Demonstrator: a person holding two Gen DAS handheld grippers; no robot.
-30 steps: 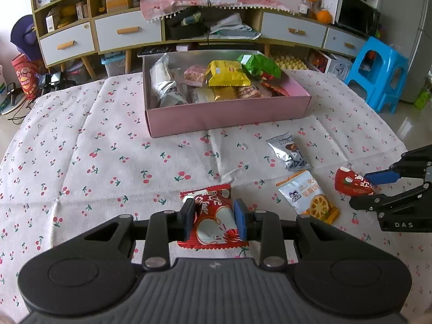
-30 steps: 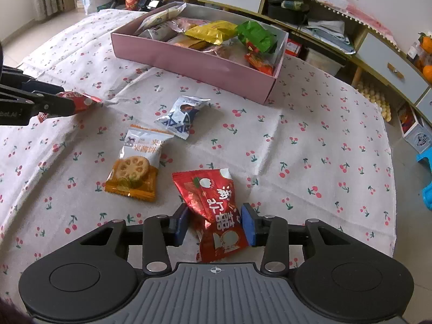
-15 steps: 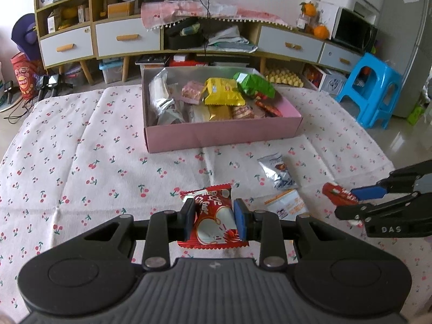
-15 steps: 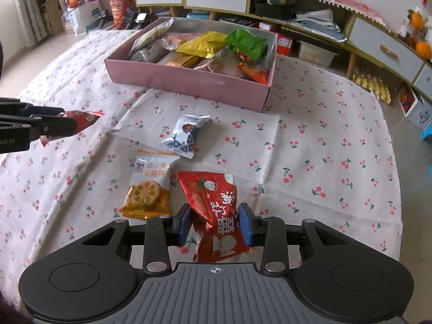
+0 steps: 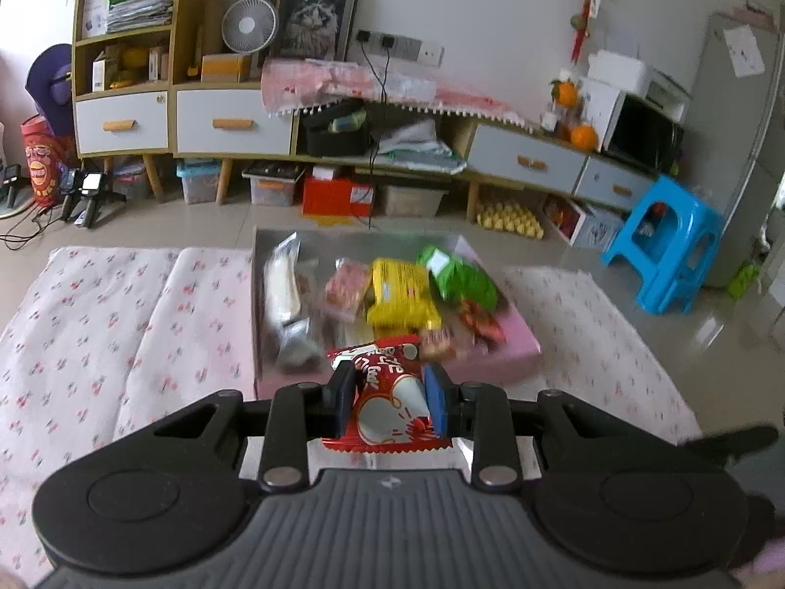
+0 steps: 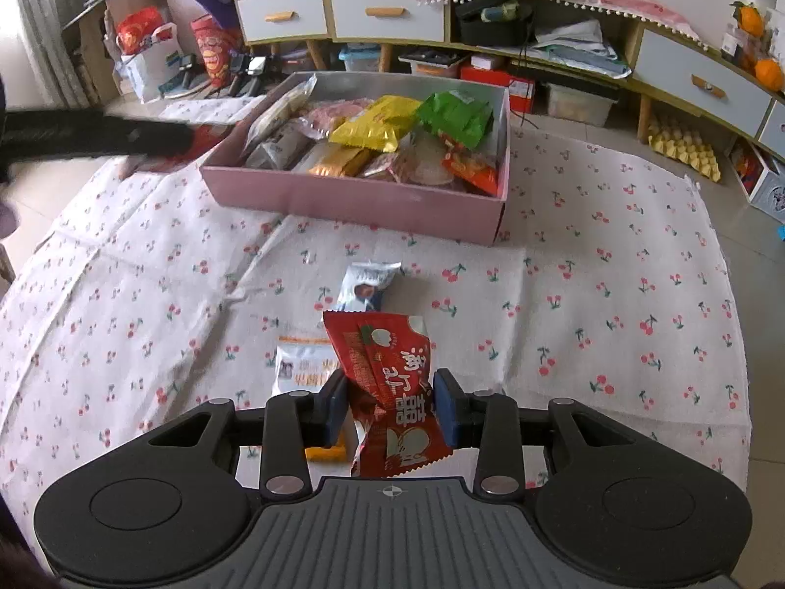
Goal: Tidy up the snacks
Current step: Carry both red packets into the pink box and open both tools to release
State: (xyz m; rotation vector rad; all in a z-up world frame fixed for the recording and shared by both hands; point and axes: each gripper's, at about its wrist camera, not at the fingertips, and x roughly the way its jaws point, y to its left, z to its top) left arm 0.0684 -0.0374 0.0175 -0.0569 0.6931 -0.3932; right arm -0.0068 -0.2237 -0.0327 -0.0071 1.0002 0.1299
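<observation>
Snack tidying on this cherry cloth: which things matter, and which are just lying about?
Part of the job:
- red snack packet in left hand-held gripper
- red packet in right hand-held gripper
- pink box
- silver packet
- orange packet

Just lying about:
- blue stool
- fan
- oranges

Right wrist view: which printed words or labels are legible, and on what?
"满口香" reads doubtfully, rotated, on the red foil snack packet in the right gripper.
White-and-orange snack packet: print too blurred.
Silver-blue snack packet: too small.
Packets in the pink cardboard box: unreadable.
</observation>
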